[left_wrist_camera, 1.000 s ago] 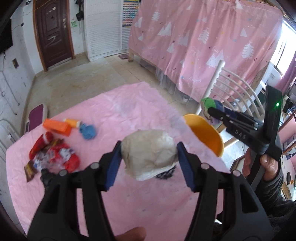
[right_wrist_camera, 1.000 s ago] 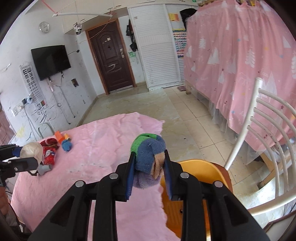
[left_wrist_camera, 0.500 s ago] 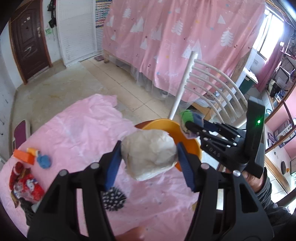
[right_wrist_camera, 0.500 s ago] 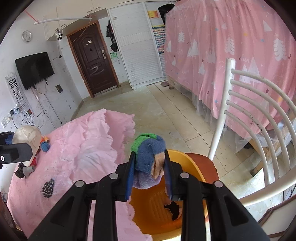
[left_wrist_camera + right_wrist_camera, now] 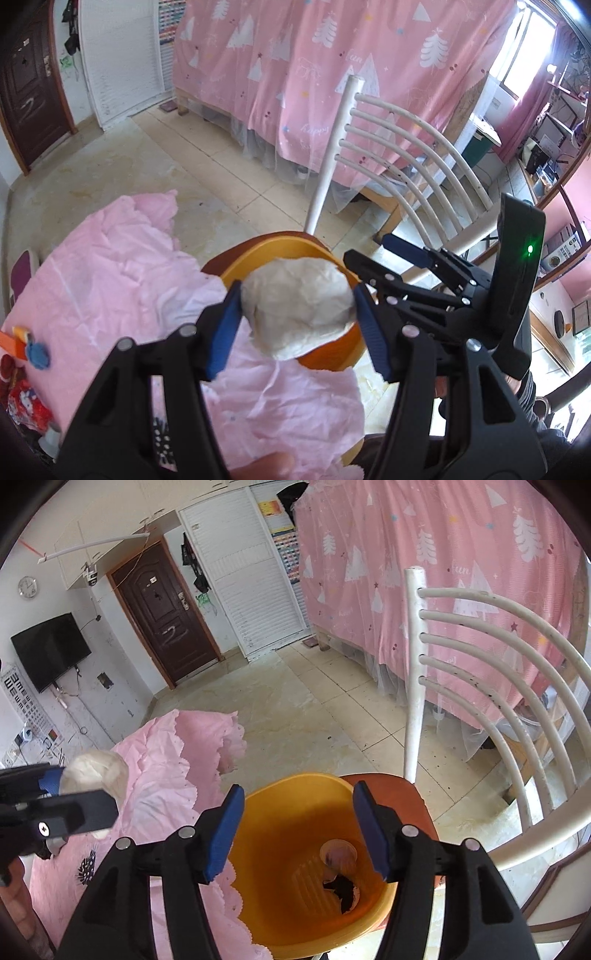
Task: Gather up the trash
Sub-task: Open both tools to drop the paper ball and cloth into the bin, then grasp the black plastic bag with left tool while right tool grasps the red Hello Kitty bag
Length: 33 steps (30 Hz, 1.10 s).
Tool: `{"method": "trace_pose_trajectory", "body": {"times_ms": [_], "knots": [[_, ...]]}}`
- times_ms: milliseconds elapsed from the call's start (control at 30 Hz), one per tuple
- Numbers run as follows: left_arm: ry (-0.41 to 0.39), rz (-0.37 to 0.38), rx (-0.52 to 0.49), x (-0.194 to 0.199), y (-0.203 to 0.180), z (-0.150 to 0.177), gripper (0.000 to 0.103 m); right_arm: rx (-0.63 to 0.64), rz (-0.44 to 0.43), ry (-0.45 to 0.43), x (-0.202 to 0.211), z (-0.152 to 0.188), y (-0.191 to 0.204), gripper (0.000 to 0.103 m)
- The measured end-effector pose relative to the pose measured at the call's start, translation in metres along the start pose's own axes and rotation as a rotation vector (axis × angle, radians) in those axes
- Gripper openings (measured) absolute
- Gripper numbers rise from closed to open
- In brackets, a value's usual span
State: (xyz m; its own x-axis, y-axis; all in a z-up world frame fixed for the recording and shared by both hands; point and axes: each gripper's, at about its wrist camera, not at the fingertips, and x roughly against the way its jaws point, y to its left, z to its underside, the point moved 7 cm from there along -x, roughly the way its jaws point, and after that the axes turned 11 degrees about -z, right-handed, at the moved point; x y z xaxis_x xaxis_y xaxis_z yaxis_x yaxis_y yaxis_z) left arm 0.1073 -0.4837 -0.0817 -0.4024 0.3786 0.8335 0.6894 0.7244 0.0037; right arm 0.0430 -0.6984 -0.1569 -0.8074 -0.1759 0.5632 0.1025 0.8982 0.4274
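Your right gripper point(image 5: 298, 827) now stands spread and empty over the orange bin point(image 5: 295, 853) on the chair seat; the green-and-blue cloth wad it clamped half a second ago is gone from its fingers. Your left gripper point(image 5: 297, 306) still clamps the white crumpled paper ball point(image 5: 297, 301), now carried from over the pink-covered surface point(image 5: 110, 273) to the bin's near rim.

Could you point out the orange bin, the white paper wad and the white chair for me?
orange bin point(image 5: 295, 834): right wrist view, on its bare inner wall.
white paper wad point(image 5: 299, 302): left wrist view, middle of the crumpled ball between the left gripper's fingers.
white chair point(image 5: 413, 672): right wrist view, on the upright back post.
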Motion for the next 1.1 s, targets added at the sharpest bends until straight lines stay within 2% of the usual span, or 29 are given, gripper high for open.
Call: {"method": "trace_pose_trajectory", "body": {"times_ms": [67,133,300,500,700,1100], "knots": [[0.003,0.006,-0.005,-0.002,-0.004,0.000,0.069,-0.012,0.007,-0.006,0.003,-0.001,-0.004,0.053],[0.003,0.016,-0.009,-0.001,-0.006,0.001,0.072,-0.016,0.013,-0.012,0.006,-0.002,-0.006,0.054],[0.000,0.012,-0.001,0.006,0.000,0.003,0.072,-0.013,0.020,-0.016,0.011,-0.002,-0.003,0.054],[-0.019,0.003,0.042,0.023,0.021,0.009,0.072,0.024,0.007,-0.012,0.012,-0.004,0.020,0.055],[-0.066,-0.024,0.107,0.057,0.052,0.021,0.072,0.095,-0.020,-0.002,0.008,-0.009,0.066,0.056],[-0.213,-0.131,0.207,0.130,0.124,0.058,0.077,0.227,-0.078,0.037,-0.014,-0.007,0.164,0.056]]}}
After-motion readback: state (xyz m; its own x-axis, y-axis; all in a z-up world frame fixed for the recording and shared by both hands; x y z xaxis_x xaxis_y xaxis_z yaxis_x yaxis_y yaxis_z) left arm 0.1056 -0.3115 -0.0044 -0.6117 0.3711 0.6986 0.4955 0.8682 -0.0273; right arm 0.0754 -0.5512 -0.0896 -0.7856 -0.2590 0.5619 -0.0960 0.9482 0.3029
